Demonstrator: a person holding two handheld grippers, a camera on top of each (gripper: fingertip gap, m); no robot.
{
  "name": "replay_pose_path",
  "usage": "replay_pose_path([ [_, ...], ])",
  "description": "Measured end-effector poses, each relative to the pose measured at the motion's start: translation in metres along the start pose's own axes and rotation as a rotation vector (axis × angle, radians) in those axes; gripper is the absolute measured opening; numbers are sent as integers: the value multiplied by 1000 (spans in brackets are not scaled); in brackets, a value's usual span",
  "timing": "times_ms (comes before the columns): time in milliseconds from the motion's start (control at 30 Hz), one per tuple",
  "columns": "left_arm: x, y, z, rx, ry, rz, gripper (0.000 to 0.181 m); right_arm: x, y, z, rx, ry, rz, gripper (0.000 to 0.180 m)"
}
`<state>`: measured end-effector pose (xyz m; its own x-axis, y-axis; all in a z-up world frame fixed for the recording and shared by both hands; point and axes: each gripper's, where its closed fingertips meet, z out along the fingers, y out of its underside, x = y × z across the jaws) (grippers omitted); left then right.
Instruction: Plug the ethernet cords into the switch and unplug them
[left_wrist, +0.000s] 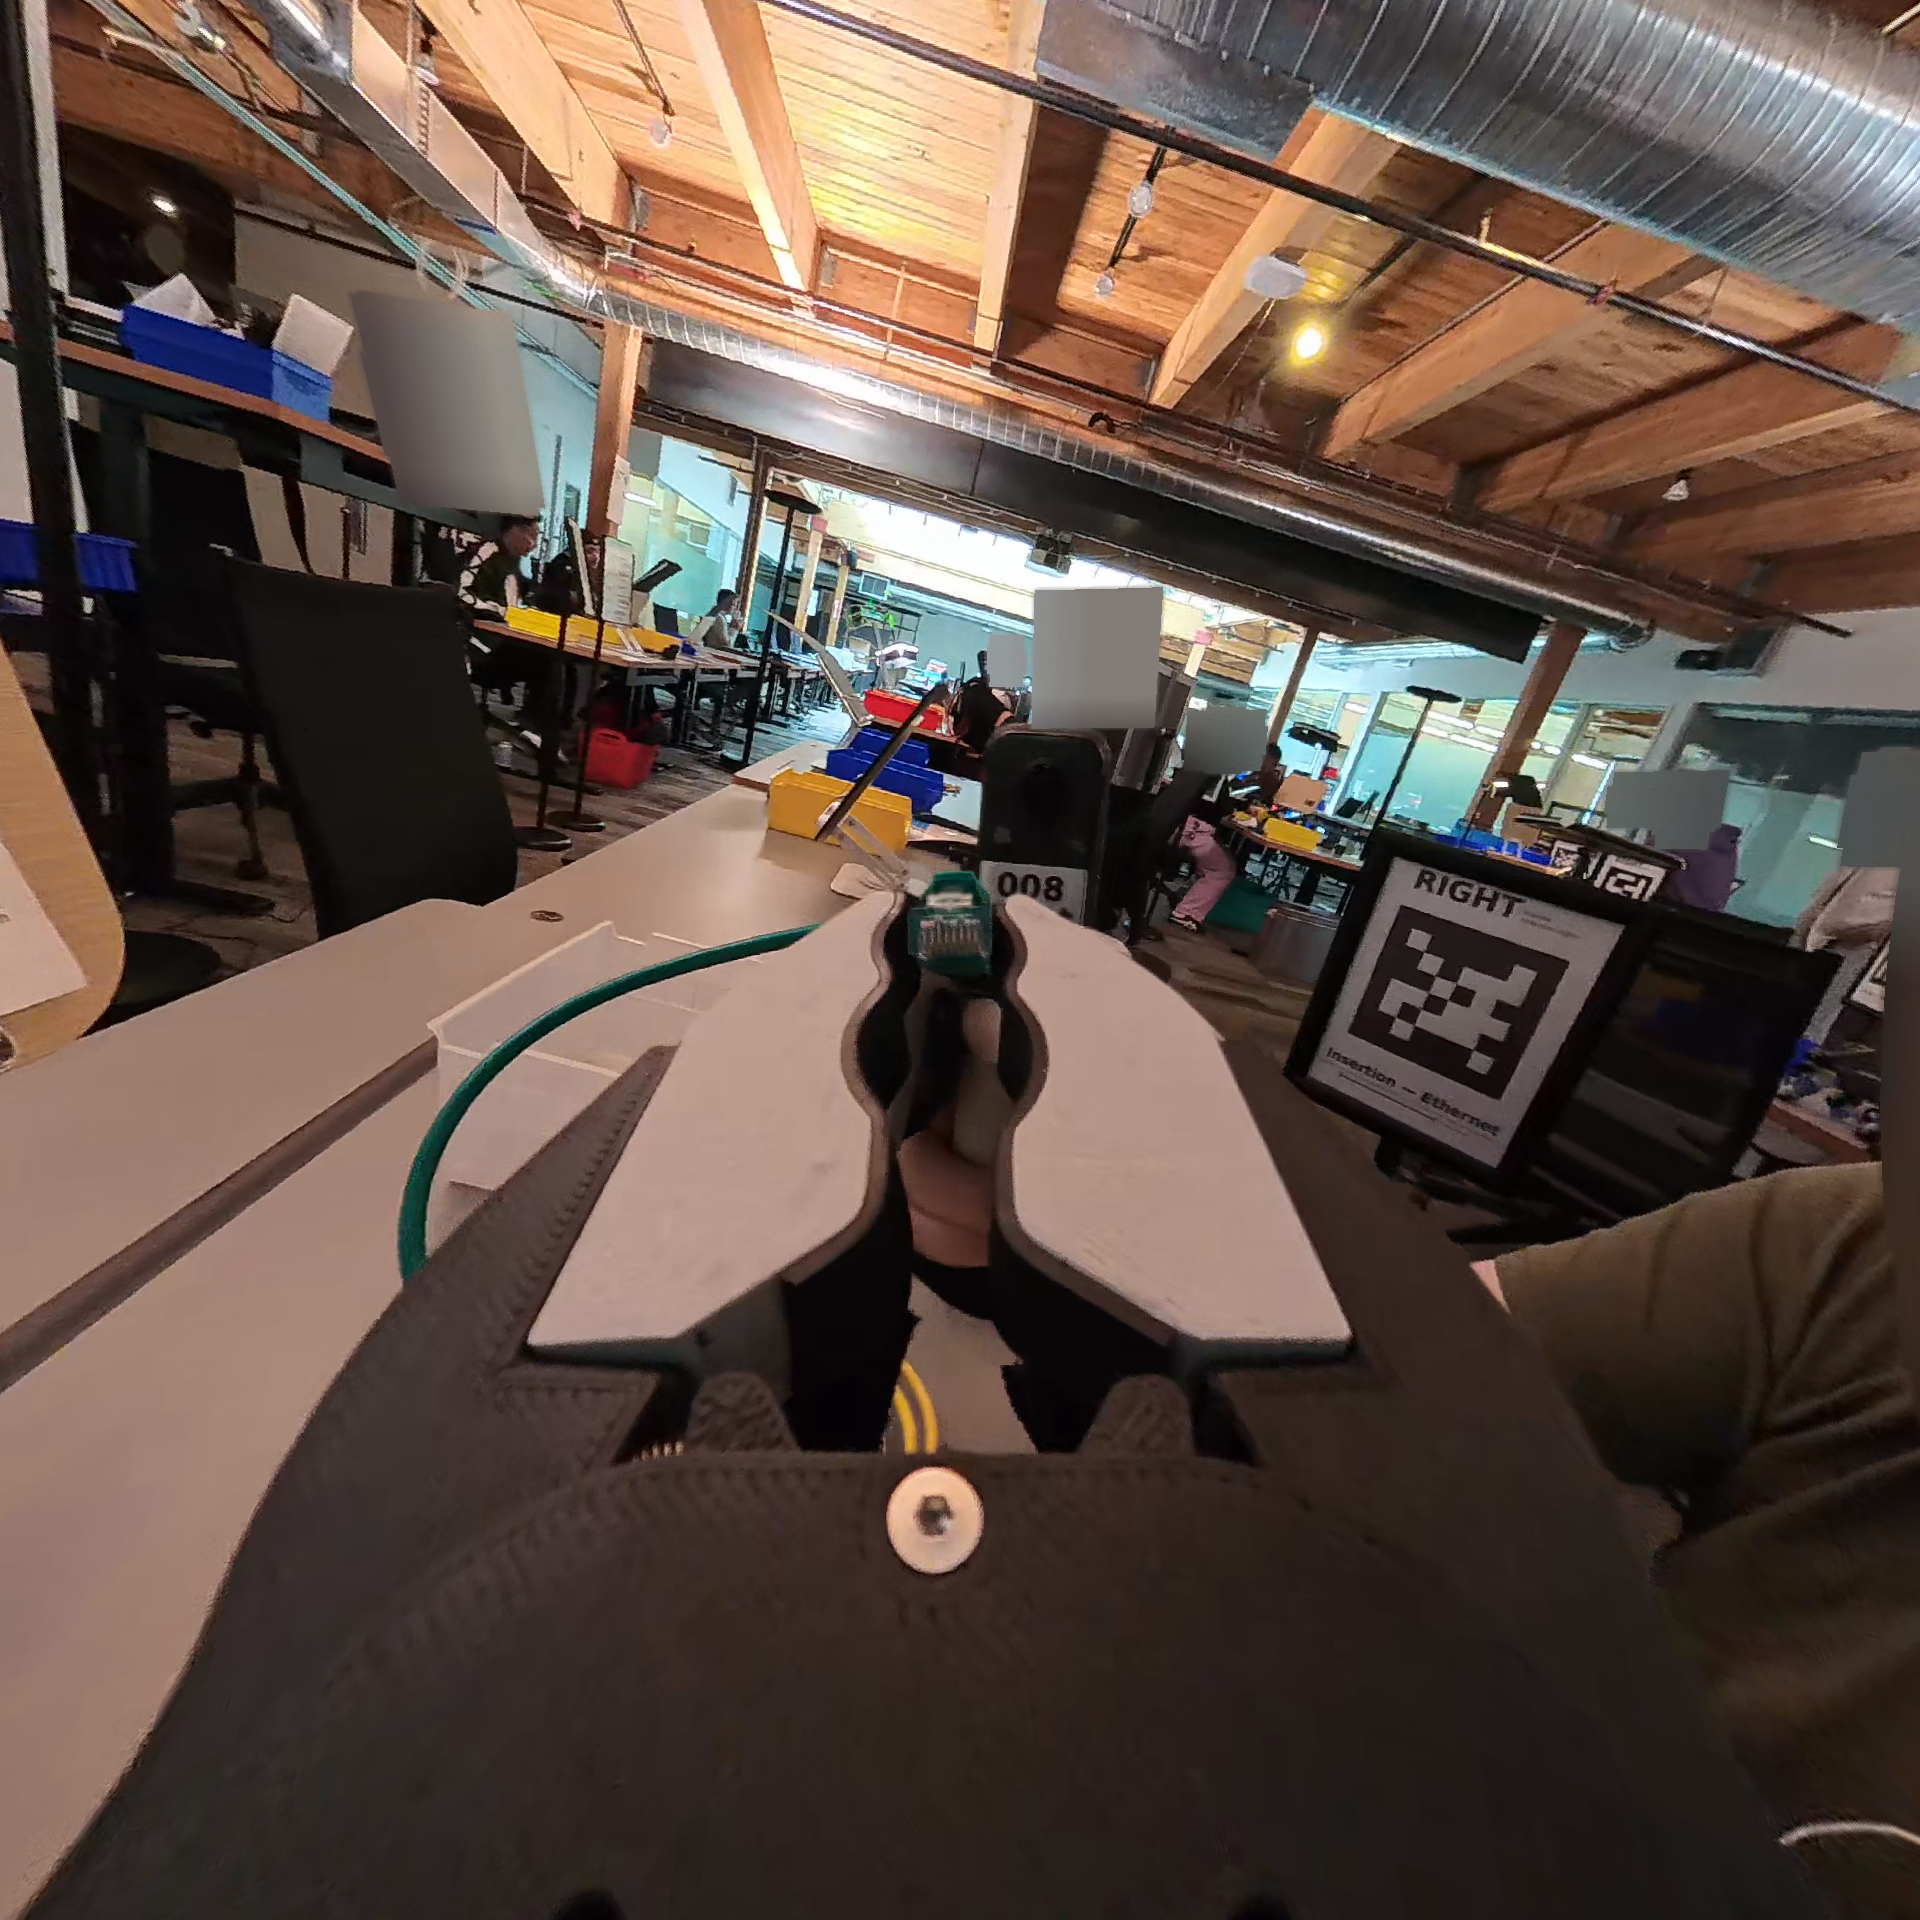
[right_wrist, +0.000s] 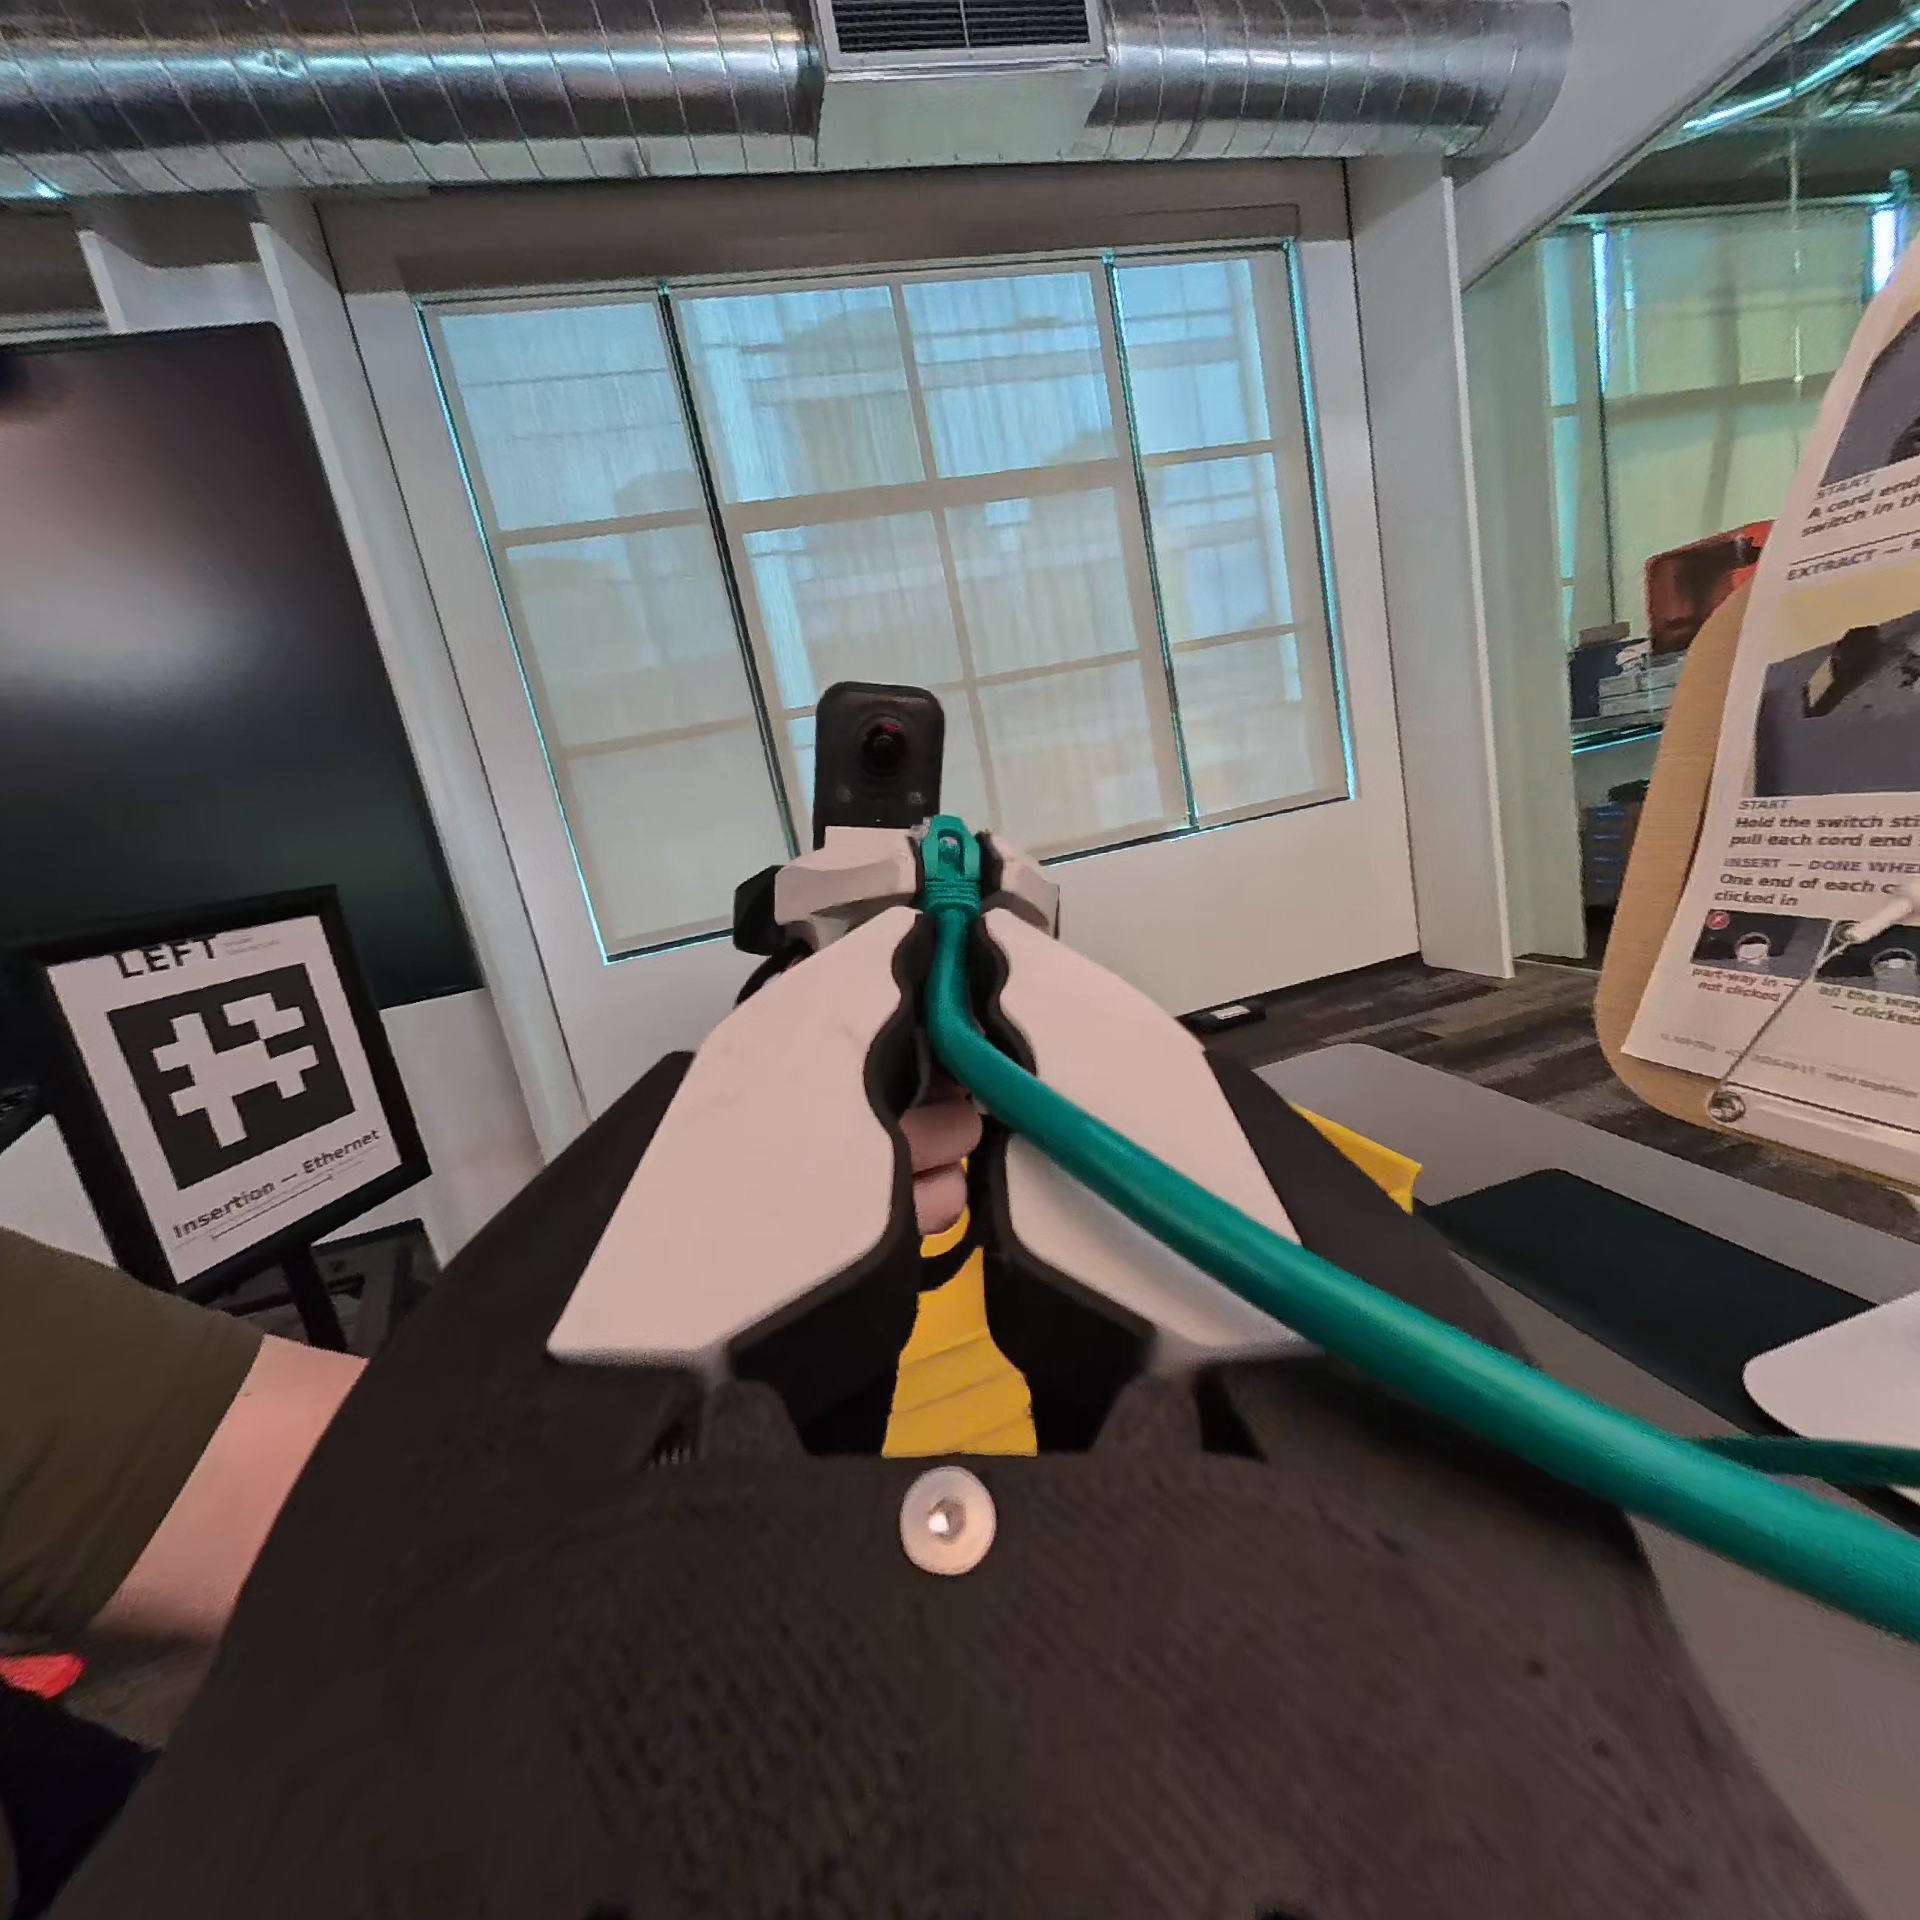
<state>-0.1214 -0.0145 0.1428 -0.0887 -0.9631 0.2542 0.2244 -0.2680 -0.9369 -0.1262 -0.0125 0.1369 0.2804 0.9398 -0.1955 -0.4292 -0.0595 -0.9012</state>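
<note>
The left tool (left_wrist: 951, 940) is nearly closed and pinches a green ethernet plug (left_wrist: 948, 935) at its tips, the plug's contact face turned toward the camera. The green cord (left_wrist: 488, 1081) leaves the plug to the left, arcs over a clear plastic tray (left_wrist: 540, 1023) on the grey tabletop (left_wrist: 208, 1091) and drops out of sight behind the tool's black body.

In the right wrist view, the right tool (right_wrist: 948, 914) is likewise narrowed, gripping the cord (right_wrist: 1195, 1195) just behind its green plug (right_wrist: 948, 857). The plug stands upright above the tips, and the cord runs back between the fingers and off toward the lower right edge. The two tools face each other tip to tip; past the right tool's tips the other tool's white fingers and its black camera (right_wrist: 880, 753) show. Which tool bears the plug's load cannot be told for certain.

A framed marker sign (left_wrist: 1455, 1023) stands right of the left tool, and another framed sign (right_wrist: 223, 1081) stands left of the right tool. A yellow bin (left_wrist: 836, 805) sits at the tabletop's far end. The switch is not seen in either view.
</note>
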Motion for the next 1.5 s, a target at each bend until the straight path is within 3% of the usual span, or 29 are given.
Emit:
replay_pose_path([
  [33,2,0,0,-3,10,7,12,-2,-1,0,3,-22,10,6],
  [167,7,0,0,-17,22,24,12,-8,-2,-1,-23,-77,50,7],
  [500,9,7,2,-88,-14,74,13,-10,0,-7,-140,-27,-101,6],
  [633,-11,-4,-26,-122,-253,239,38,1,-17,-21,-130,49,-188,6],
  [733,-37,9,-51,-192,-502,265,45,4,-34,-37,-118,94,-255,6],
  [800,-51,32,-56,-222,-586,150,54,3,-44,-44,-102,98,-267,6],
  [900,-64,73,-56,-178,-665,46,54,0,-53,-50,-77,64,-252,6],
  [967,-83,107,-65,-197,-822,113,59,-2,-56,-52,-72,44,-241,6],
  [1067,-100,139,-70,-358,-1030,287,73,-5,-57,-52,-70,24,-236,6],
  [1167,-107,156,-64,-456,-1130,395,74,-10,-58,-52,-66,0,-242,6],
  [1367,-148,194,-102,-540,-1313,232,102,-16,-65,-56,-51,-21,-254,6],
  [1500,-171,201,-124,-598,-1383,211,103,-17,-67,-58,-57,-22,-262,5],
])
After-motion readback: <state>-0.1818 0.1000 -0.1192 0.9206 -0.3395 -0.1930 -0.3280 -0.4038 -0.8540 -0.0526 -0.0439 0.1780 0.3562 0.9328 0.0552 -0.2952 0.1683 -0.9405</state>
